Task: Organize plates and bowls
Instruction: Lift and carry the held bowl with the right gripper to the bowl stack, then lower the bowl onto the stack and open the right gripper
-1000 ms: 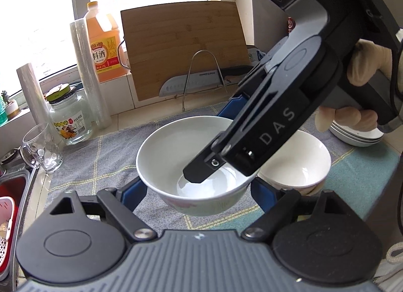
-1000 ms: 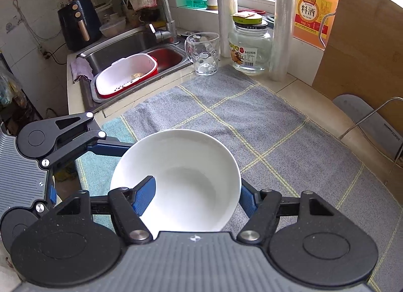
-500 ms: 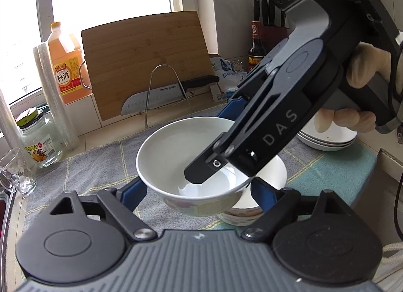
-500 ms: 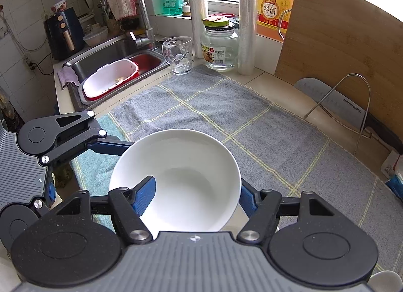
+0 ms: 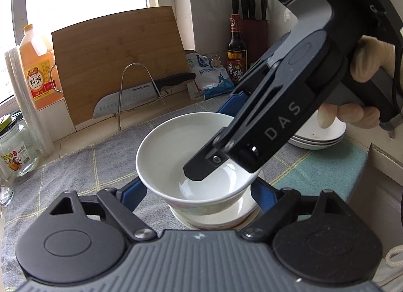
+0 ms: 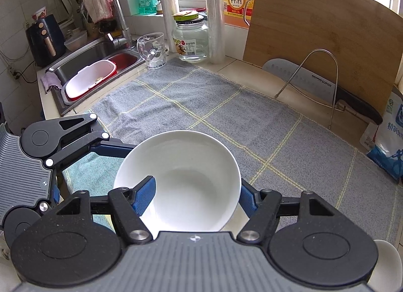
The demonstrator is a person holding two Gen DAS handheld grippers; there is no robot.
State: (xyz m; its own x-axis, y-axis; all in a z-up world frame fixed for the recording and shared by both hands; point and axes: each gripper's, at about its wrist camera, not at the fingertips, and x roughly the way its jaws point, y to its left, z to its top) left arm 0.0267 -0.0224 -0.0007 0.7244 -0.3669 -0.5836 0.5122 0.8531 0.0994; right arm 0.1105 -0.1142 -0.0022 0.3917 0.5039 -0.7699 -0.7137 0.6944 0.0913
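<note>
Your right gripper has the white bowl by its rim: one blue pad sits inside the bowl against the wall and the other is outside it, so the jaws are closed down onto that thin edge. In the left wrist view the same gripper reaches down into the bowl from the right, with one finger tip low inside it. Your left gripper has its jaws spread wide, a blue finger on either side of the bowl's lower wall; whether they touch it cannot be told. The held bowl sits directly over a second bowl, whose white rim shows beneath it on the grey checked cloth; whether the two are in contact cannot be told from here. A stack of plates lies on the surface to the right, partly behind your right hand. At the back of the surface a bamboo cutting board leans on the wall with a knife propped in a wire stand in front of it. The right wrist view shows the sink far left holding a red and white basin, and a glass mug and a jar by the cloth's far edge.
</note>
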